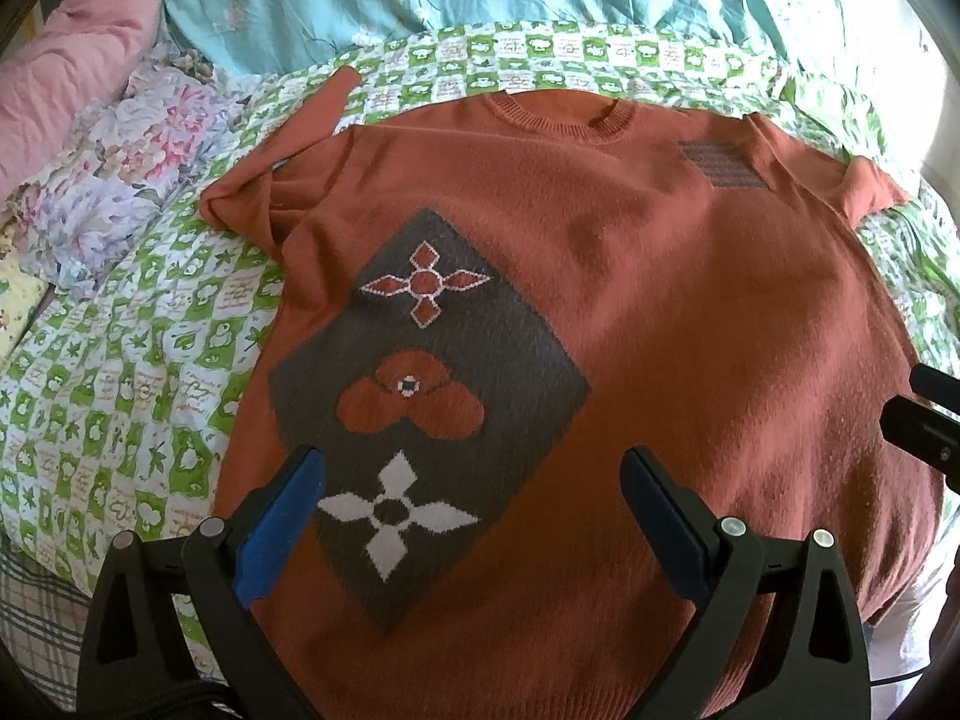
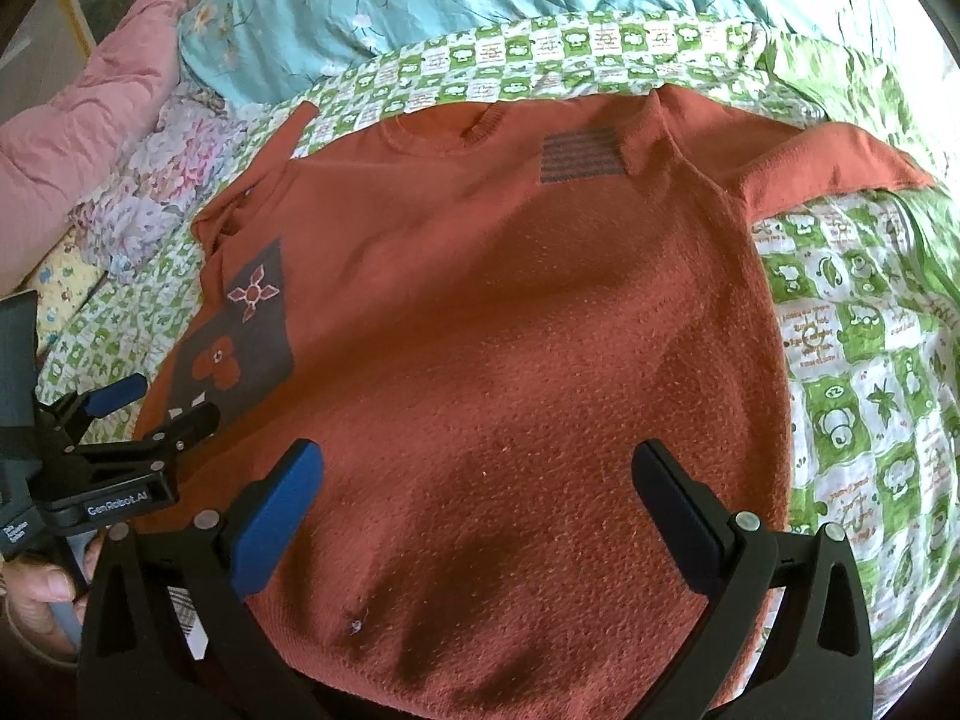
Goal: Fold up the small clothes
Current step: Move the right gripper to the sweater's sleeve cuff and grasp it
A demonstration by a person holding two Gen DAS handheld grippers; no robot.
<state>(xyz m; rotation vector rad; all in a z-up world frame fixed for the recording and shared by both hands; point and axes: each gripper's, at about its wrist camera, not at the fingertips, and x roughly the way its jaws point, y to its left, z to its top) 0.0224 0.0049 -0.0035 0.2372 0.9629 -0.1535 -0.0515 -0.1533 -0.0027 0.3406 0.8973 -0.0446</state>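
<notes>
Left wrist view: rust-orange sweater [image 1: 600, 312] spread front-up on green checked bedsheet [image 1: 120, 396], collar [image 1: 561, 111] at the far end, hem nearest. Long axis running straight away from left gripper [image 1: 474, 489]. Jaws released, wide apart, empty, hovering over the hem end above the grey patterned panel [image 1: 432, 384]. One sleeve [image 1: 282, 162] bunched left of the collar, the other right.

Right wrist view: same sweater [image 2: 510, 348] ahead of right gripper [image 2: 480, 480], likewise spread open, grasping nothing, over the hem's right half. Right sleeve [image 2: 834, 162] stretched out right of the collar, nearer this claw. Left gripper [image 2: 150, 405] visible left, nearer the bunched sleeve. Probably sleeves folded inward first.
</notes>
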